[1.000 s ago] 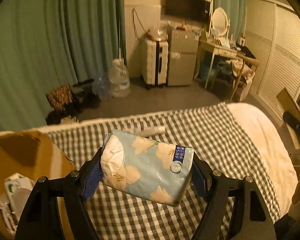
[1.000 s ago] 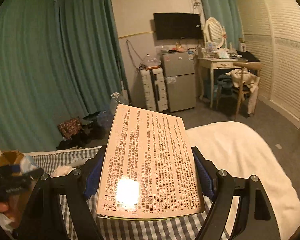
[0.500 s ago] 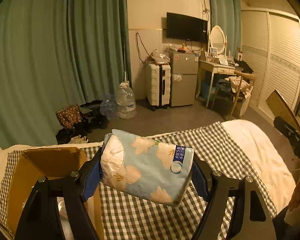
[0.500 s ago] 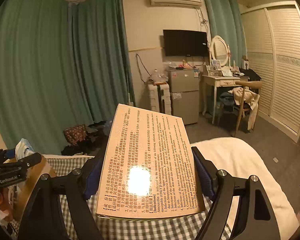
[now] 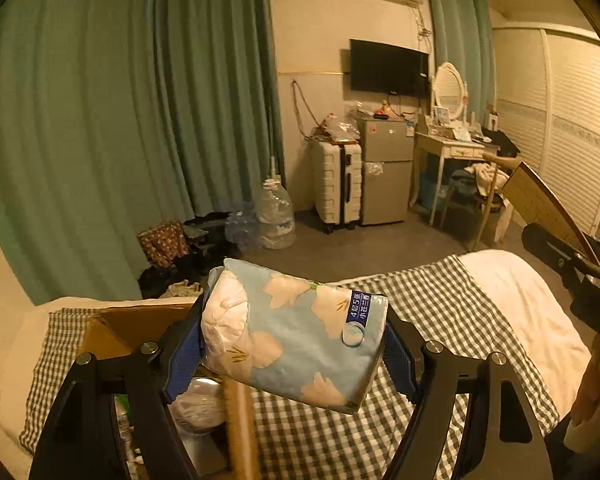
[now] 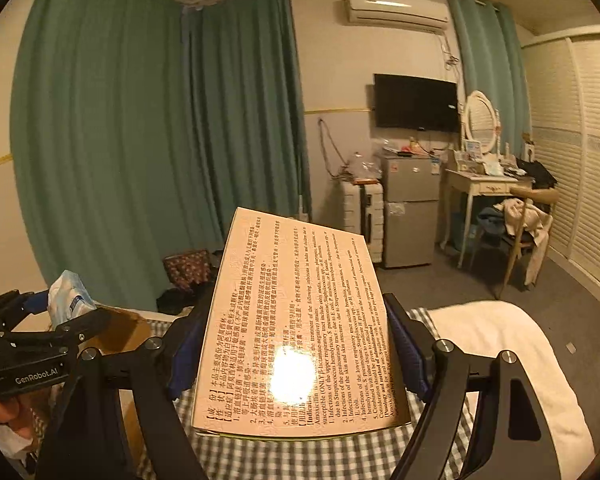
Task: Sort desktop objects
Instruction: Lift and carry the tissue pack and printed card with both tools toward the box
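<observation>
Left wrist view: left tool (image 5: 296, 354) is clamped on a blue floral tissue pack (image 5: 294, 336), one blue pad pressing each end; the pack sits crosswise, slightly tilted.
Right wrist view: right tool (image 6: 300, 354) grips a flat medicine box (image 6: 300, 328) by its two long edges, printed face up, with a glare spot on the near half.
Change: over the last second both tools have lifted and tipped upward; the bed has sunk low in both views, and the ceiling and air conditioner (image 6: 396, 8) have come into sight. Neither grip has changed.
Cardboard box: an open cardboard box (image 5: 136, 328) has slid in under the left tool; a bagged item lies inside, not identifiable.
Meaning for task: both items look carried, not yet placed; the tissue pack hangs above the box's near right edge, so a drop there seems the likely next step. The medicine box is well apart from it.
Surface: no table; a bed with a checked sheet (image 5: 420, 320) and a white duvet (image 5: 520, 312).
Room: green curtains (image 5: 100, 120), wall television (image 5: 388, 68), small fridge (image 5: 386, 176), white suitcase (image 5: 336, 186), dressing table (image 6: 484, 184) with oval mirror, louvred wardrobe doors (image 6: 580, 160).
</observation>
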Motion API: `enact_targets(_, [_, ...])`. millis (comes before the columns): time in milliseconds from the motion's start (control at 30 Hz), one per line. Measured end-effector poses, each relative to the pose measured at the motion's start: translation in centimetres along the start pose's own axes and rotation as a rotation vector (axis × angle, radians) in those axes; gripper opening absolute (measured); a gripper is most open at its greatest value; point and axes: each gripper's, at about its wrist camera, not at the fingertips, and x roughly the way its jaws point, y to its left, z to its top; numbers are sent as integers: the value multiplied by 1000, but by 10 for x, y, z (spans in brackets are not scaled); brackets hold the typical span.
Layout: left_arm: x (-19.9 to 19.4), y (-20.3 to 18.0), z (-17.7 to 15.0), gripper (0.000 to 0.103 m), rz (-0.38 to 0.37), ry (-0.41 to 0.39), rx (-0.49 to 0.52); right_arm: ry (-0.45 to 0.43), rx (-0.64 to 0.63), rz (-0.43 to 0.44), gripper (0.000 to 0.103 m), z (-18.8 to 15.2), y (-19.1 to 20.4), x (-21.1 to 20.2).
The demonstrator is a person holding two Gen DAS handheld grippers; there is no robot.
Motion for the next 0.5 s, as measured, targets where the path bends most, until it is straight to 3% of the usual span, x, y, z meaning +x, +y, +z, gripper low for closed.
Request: enact_targets(500, [-12, 72, -20, 79, 128, 20, -25, 9, -51, 157, 79, 4, 82, 14])
